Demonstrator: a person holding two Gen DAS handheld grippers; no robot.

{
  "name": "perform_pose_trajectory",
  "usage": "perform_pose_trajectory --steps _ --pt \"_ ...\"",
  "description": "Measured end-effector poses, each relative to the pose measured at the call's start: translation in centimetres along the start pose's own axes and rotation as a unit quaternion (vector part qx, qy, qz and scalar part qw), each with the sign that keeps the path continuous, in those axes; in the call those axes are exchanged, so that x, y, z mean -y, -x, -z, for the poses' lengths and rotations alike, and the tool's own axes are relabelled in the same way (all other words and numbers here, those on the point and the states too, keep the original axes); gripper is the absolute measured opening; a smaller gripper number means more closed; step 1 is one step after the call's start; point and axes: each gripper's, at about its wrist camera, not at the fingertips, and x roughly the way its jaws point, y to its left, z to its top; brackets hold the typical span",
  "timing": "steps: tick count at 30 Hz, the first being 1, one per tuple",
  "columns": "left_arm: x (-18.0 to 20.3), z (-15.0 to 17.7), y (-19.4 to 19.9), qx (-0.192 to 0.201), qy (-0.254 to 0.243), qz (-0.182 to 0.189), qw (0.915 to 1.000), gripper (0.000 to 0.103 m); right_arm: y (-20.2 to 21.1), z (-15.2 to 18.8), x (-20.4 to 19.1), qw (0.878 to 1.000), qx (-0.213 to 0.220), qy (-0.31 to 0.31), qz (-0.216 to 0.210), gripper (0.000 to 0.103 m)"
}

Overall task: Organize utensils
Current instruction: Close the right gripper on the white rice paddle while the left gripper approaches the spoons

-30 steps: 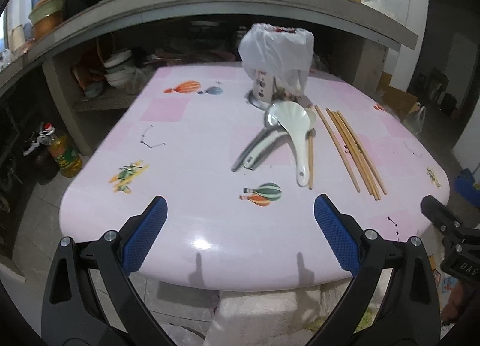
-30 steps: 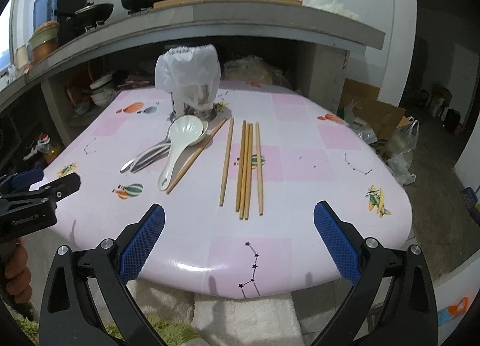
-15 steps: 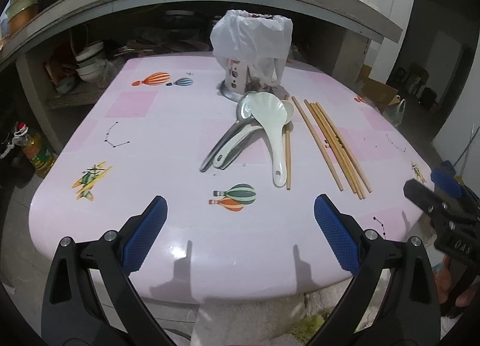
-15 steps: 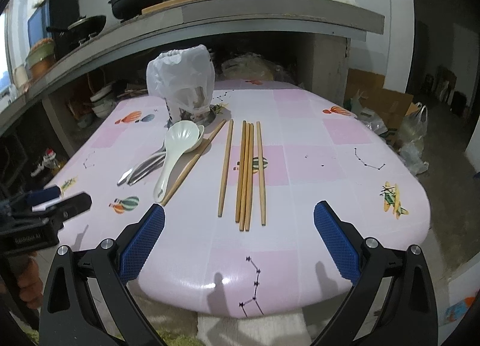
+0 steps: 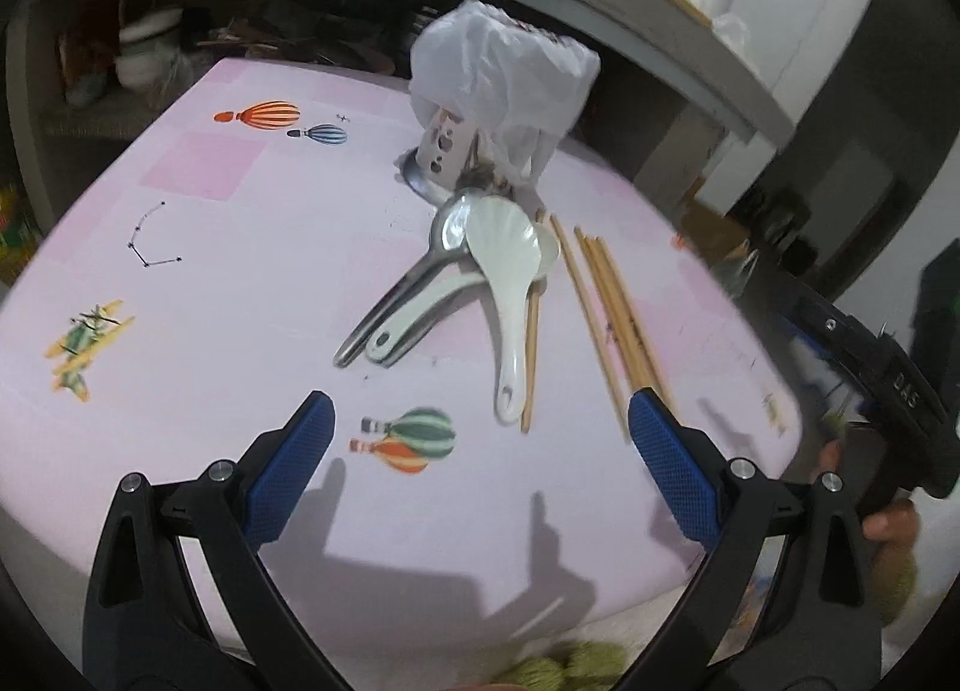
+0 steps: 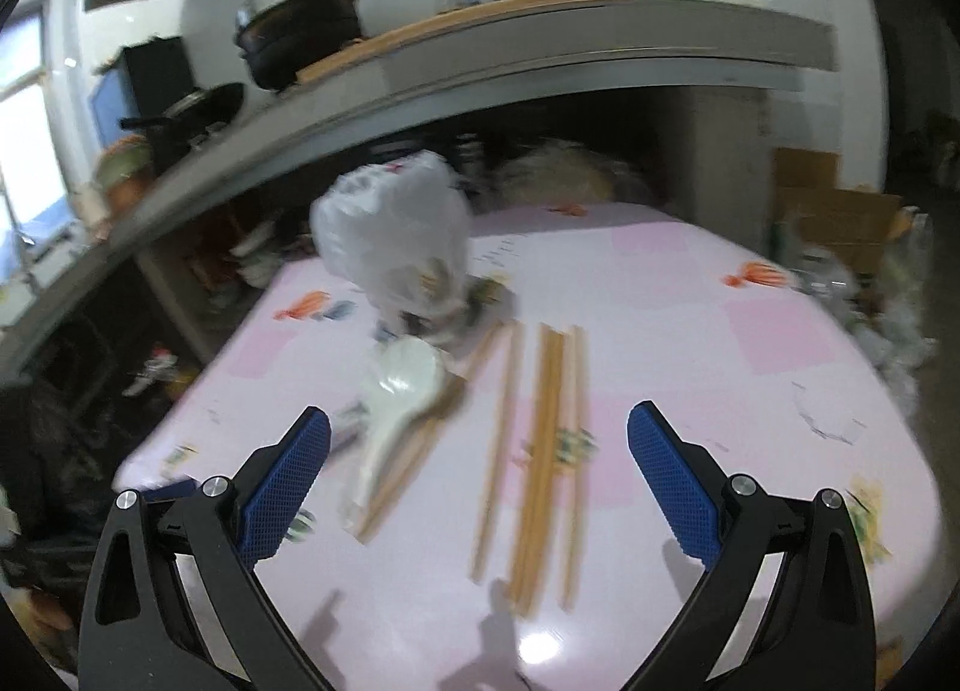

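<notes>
On the pink table point(image 5: 240, 223) lie a white ceramic spoon point(image 5: 507, 283), two metal spoons point(image 5: 408, 295) under it, and several wooden chopsticks point(image 5: 612, 307). Behind them stands a utensil holder wrapped in a white plastic bag point(image 5: 498, 85). My left gripper point(image 5: 477, 433) is open over the table's near part, short of the spoon handles. My right gripper point(image 6: 479, 451) is open above the chopsticks point(image 6: 543, 451), with the white spoon point(image 6: 396, 397) at its left and the bagged holder point(image 6: 396, 241) beyond. The right gripper's body point(image 5: 870, 391) shows at the right in the left wrist view.
A grey counter shelf point(image 6: 540, 49) overhangs the table's far side, with a black pot point(image 6: 300, 37) and bottles on it. Bowls and clutter fill the space below it point(image 5: 144, 55). Cardboard boxes and bags point(image 6: 840, 223) stand beyond the table's right edge.
Both grippers have moved forward over the table toward the utensils and stayed open. The views are now closer and motion-blurred.
</notes>
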Motion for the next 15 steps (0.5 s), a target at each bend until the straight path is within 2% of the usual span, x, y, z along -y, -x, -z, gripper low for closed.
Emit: perform_pose_trajectory --steps 2,5,11,15 --pt "-0.4 -0.4 -0.4 0.002 0.01 -0.008 0.9999 0.095 -1.3 -0.9 -0.2 0.999 -0.007 -0.007 -0.044 0.096" --pt "-0.6 -1.0 -1.1 0.009 0.008 -0.023 0.9997 0.095 -3.7 -2.0 -0.7 0.996 -0.026 -0.014 -0.09 0.086" --pt "-0.6 -2.8 -3.1 0.016 -0.045 -0.082 0.9955 0.095 -9.6 -3.4 -0.7 0.99 -0.08 0.007 -0.115 0.063" --pt "-0.4 -3.8 -4.8 0.021 -0.089 -0.117 0.9889 0.095 -13.4 -4.4 -1.0 0.985 -0.116 0.054 -0.117 0.043"
